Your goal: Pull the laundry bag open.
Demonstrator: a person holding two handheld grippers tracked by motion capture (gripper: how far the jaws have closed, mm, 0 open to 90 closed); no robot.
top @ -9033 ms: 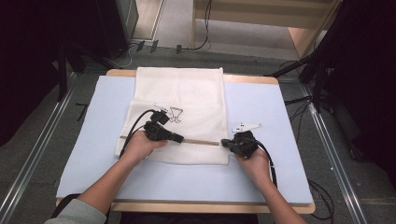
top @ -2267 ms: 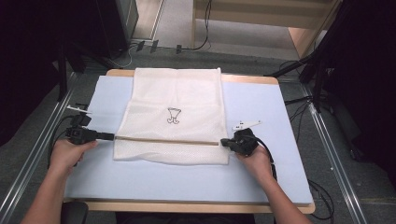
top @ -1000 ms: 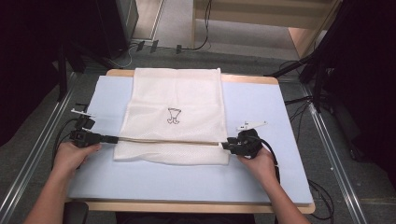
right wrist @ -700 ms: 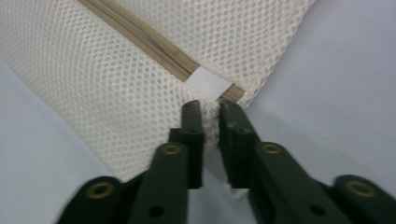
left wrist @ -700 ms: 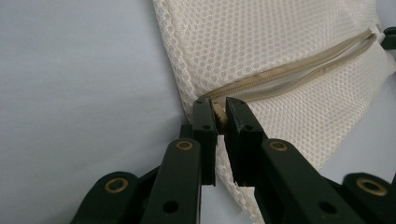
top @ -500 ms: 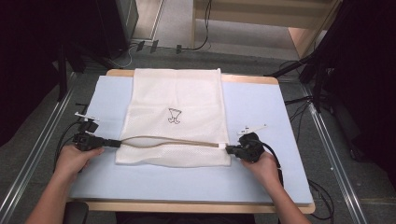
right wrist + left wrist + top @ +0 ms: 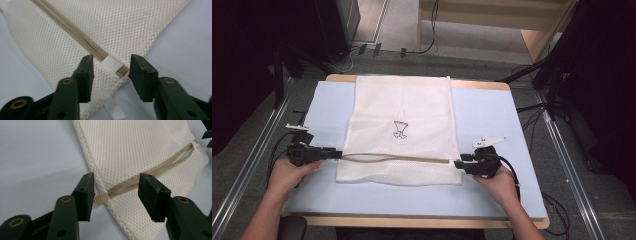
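From the high view, we saw the mesh laundry bag (image 7: 403, 132) flat on the blue mat (image 7: 492, 115); our left gripper (image 7: 333, 153) sat at the bag's left edge, our right gripper (image 7: 458, 164) at its right edge, both forearms low and level. In the left gripper view, the jaws had just been opening and stood apart around the zipper pull (image 7: 101, 198), not pressing it; we judged the bag light, limp, best taken by that pull. In the right gripper view, the jaws had likewise just opened, standing clear of the white tab (image 7: 111, 63) at the zipper's end.
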